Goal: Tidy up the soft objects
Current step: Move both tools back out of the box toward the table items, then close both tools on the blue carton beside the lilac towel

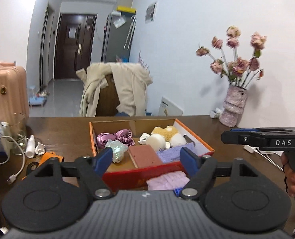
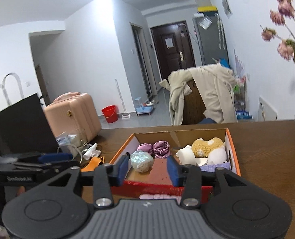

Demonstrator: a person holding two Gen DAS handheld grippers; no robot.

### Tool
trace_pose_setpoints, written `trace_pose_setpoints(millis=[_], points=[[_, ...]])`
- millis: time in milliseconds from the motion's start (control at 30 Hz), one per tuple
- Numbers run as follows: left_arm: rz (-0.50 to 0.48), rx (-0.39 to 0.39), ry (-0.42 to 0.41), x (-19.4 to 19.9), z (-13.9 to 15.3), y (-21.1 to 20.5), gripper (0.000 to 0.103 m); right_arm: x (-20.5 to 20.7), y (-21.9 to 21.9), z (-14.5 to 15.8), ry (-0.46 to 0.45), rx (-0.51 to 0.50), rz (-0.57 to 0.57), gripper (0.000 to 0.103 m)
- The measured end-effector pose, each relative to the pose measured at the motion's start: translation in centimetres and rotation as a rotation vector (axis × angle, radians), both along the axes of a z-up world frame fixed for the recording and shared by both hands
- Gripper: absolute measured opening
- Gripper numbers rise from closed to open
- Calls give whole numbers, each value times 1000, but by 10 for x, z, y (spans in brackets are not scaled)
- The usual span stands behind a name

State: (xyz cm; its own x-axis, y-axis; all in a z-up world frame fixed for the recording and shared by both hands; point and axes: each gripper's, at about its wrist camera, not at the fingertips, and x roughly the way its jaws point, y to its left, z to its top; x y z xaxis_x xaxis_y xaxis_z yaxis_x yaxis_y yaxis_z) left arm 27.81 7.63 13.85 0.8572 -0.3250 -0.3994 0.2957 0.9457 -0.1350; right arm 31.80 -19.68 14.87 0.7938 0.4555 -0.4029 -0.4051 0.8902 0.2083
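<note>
An orange cardboard box (image 1: 195,134) sits on the brown table. It holds a purple satin scrunchie (image 1: 117,137), a pale shiny ball (image 1: 117,150), white sponges (image 1: 156,141), a yellow fluffy heart (image 1: 165,132), a lavender towel (image 1: 171,153) and a reddish-brown slab (image 1: 145,156). A lilac folded cloth (image 1: 167,181) lies on the table against the box's near wall, below my left gripper (image 1: 147,159), which is open and empty. My right gripper (image 2: 148,169) hovers in front of the same box (image 2: 232,149), open, with nothing between its pads.
A vase of pink flowers (image 1: 234,107) stands at the table's far right corner. At the left are a glass jar (image 1: 18,139), a white spray bottle (image 1: 30,146), a cable (image 1: 18,171) and an orange item (image 1: 49,156). A coat-draped chair (image 1: 115,91) stands behind.
</note>
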Motion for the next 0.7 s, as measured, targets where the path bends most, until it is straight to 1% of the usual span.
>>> trace_pose_setpoints(millis=[33,133,200,233,333,400,467,533,600,700], points=[[2,-1,-8,-13,-2,2,79,-12,1,-1,-18,-15,-1,55],[27,-15,-32,-46,-7,10,86,-44,2,-5,-58,-43,0,58],[52,-22,-48,-68,-15,14,91,-66,2,-12,-71,-41,0,62],[63,-19,-53,-78,-20,16,92,-75,2,-16,-72,-41,4,64],[103,-20,-43,-106,-39,23,95,-103,0,-27,-81,-45,1,66],[113,-51,-20,-124,-49,29,97,-121,-2,-36,-87,-43,-11,68],[128,-73,-18,-141,-56,34,99,-135,-3,-46,-94,-44,-27,70],[147,-84,-20,-156,-60,37,101,-148,-5,-57,-82,-35,-37,71],[143,-80,-15,-166,-64,38,101,-158,-7,-66,-59,-8,-40,73],[134,-63,-4,-169,-69,36,102,-168,-11,-77,-34,6,-46,74]])
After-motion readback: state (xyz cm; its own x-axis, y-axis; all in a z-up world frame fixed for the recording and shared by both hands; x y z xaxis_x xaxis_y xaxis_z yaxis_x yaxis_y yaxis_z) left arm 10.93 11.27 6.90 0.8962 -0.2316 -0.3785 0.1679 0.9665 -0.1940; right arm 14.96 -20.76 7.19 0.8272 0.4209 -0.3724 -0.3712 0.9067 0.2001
